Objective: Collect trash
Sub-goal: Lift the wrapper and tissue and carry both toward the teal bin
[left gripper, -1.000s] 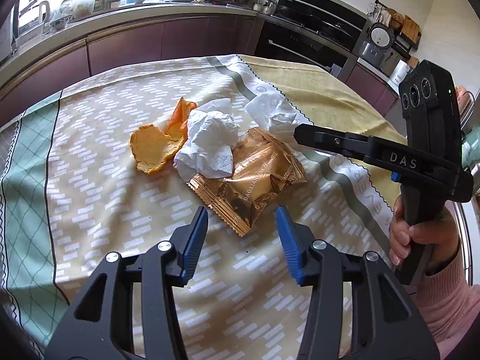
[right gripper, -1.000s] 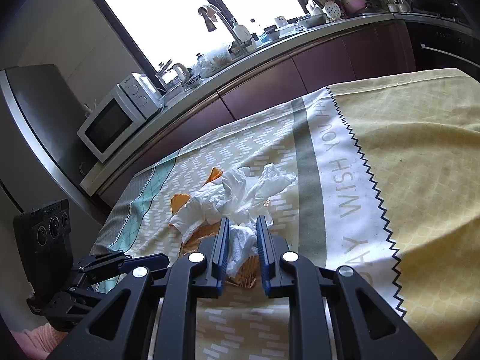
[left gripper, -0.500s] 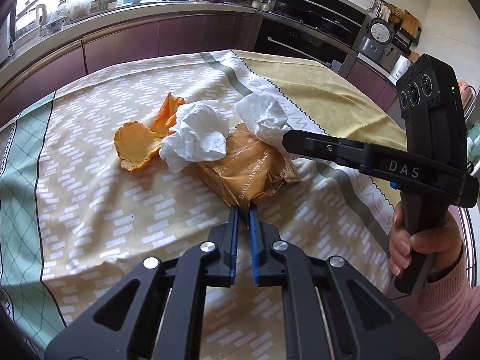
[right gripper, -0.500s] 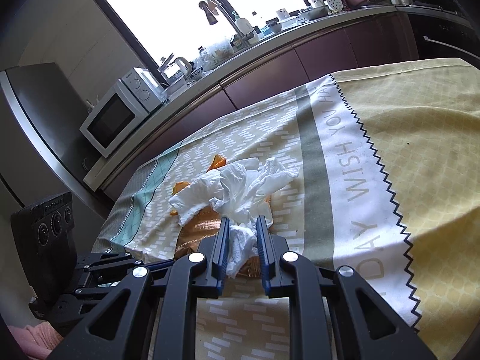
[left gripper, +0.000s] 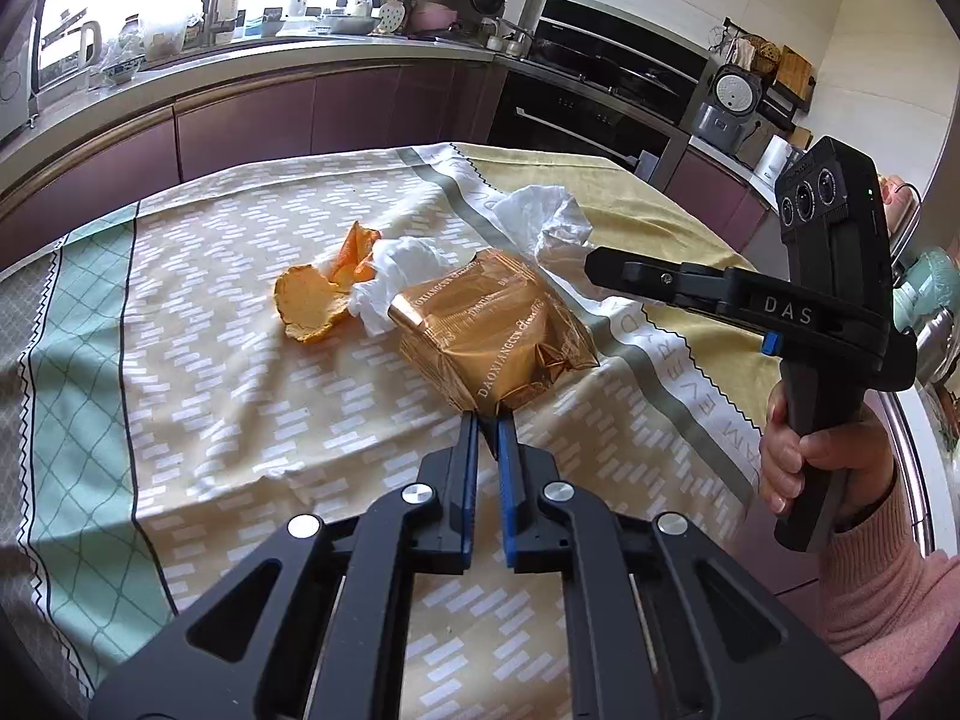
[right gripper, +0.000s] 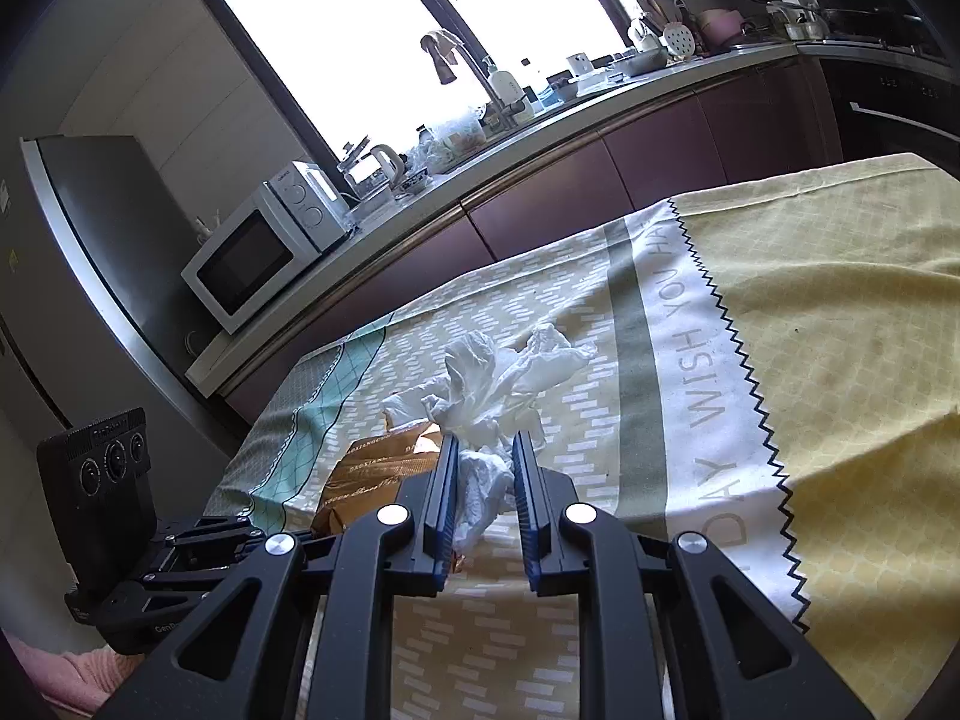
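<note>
1. Trash pile on the patterned tablecloth: gold snack wrapper, two crumpled white tissues, orange peel.
2. Left gripper clamped tight on the near edge of that wrapper, lifting that corner a bit.
3. Right gripper pinching one crumpled tissue, paper bunched between the blue pads.
4. Other tissue beside the peel, touching the wrapper's far end.

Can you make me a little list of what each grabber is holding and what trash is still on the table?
left gripper: jaws shut on a corner of the gold snack wrapper
right gripper: jaws shut on a crumpled white tissue
still on the tablecloth: orange peel, second white tissue
where: kitchen table, patterned cloth
trash bin: none in view
</note>
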The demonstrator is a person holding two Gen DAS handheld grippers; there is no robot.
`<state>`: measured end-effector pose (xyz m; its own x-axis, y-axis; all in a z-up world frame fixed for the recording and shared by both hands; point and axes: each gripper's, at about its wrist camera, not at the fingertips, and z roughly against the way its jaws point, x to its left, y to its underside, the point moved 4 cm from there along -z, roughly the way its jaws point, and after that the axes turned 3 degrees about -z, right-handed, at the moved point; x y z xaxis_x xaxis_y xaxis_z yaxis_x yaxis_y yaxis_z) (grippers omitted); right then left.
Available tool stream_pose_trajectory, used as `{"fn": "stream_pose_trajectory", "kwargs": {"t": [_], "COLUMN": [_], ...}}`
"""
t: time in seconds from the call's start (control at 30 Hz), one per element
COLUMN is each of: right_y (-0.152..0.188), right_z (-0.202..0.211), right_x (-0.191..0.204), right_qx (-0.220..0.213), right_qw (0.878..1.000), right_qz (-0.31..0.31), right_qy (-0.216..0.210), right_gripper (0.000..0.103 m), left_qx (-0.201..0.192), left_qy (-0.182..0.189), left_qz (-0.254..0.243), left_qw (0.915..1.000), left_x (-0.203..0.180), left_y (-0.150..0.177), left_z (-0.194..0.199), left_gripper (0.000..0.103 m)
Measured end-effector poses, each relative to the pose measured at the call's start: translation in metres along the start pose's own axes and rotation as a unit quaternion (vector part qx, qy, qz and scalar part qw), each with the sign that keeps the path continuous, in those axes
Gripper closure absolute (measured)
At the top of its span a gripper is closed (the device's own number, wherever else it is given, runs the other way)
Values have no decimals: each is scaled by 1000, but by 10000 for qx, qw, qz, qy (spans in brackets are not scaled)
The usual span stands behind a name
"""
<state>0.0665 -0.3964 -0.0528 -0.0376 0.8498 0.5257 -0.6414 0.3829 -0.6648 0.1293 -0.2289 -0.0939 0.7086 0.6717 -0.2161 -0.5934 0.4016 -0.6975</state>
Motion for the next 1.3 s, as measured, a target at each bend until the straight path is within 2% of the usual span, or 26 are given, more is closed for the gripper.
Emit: {"fn": "stream_pose_trajectory", "kwargs": {"t": [0.6, 1.03, 1.3], "right_y": [5, 24, 32], "right_z": [-12, -51, -74], "right_x": [80, 151, 190], "right_qx": [69, 453, 703], "right_qw": [9962, 9862, 9769], "right_qz": [703, 1173, 1445], "right_qy": [-513, -1081, -1412], "right_gripper": [86, 86, 86], "left_qx": [-361, -593, -779], "left_qy": [-593, -1223, -1618], "left_qz": [467, 768, 1037], "left_qw": [9965, 9877, 9783], "left_x": [57, 95, 123], "left_y": [49, 73, 89], "left_z": [92, 149, 188], "left_gripper": [96, 96, 96]}}
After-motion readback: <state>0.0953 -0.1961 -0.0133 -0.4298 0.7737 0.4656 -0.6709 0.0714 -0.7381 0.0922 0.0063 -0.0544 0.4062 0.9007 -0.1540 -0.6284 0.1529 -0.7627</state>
